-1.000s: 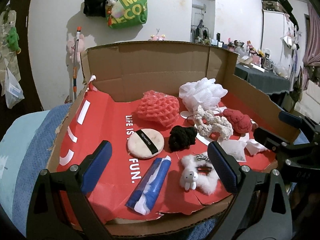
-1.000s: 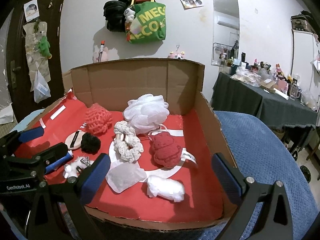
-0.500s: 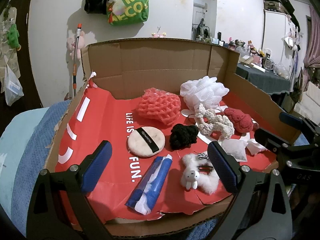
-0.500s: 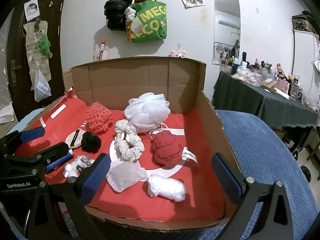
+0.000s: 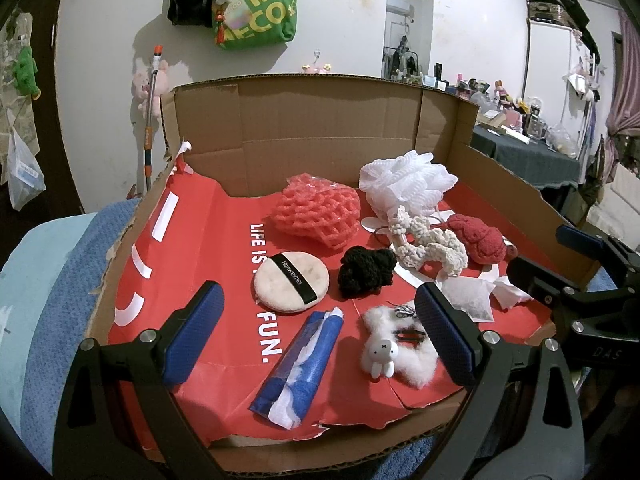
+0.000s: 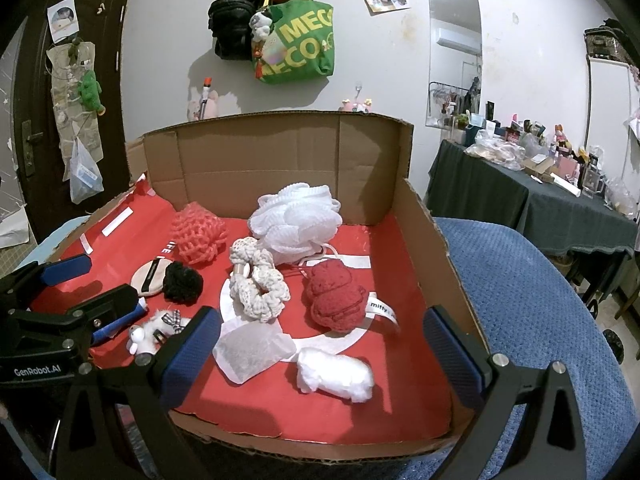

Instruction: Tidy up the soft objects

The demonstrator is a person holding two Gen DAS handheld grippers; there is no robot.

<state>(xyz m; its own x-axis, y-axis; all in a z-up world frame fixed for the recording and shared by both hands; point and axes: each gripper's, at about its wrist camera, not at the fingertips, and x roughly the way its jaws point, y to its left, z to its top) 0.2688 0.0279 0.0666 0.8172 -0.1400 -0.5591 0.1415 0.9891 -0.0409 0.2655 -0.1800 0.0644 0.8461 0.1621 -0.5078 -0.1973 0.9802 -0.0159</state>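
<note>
Over the near edge of the shallow cardboard box with red printed lining [image 5: 192, 240], left gripper [image 5: 320, 336] hovers with blue-padded jaws spread wide, holding nothing; right gripper [image 6: 320, 352] likewise wide open and empty at the box's near right side. Box sits on a blue textured cover [image 6: 532, 280]. Left wrist view only: full round beige powder puff with black band [image 5: 291, 282], flat on the lining, and the blue-and-white crinkled wrapper [image 5: 301, 356] lying near the front edge, plus lining lettering "LIFE IS… FUN." Right wrist view shows just slivers of both behind the left tool. Right wrist view only: white cotton wad in clear wrap [image 6: 335, 374] at front, clear of the other items, and a white strap tag printed "miffy" [image 6: 382, 312] beside the dark red knitted bundle [image 6: 336, 296]; in the left view the wad is mostly hidden by the right tool. Seen in both: coral foam mesh net [image 5: 318, 216] toward the back wall, white mesh bath pouf [image 6: 296, 220] beside it, cream crocheted scrunchie [image 6: 260, 284] touching the pouf's front, black fuzzy scrunchie [image 5: 366, 268] just beside the puff, translucent white sachet [image 6: 250, 350] near the front, white fluffy hair clip with small rabbit figure [image 5: 394, 354] beside the wrapper. Green tote bag [image 6: 296, 52] hangs on the wall behind.
</note>
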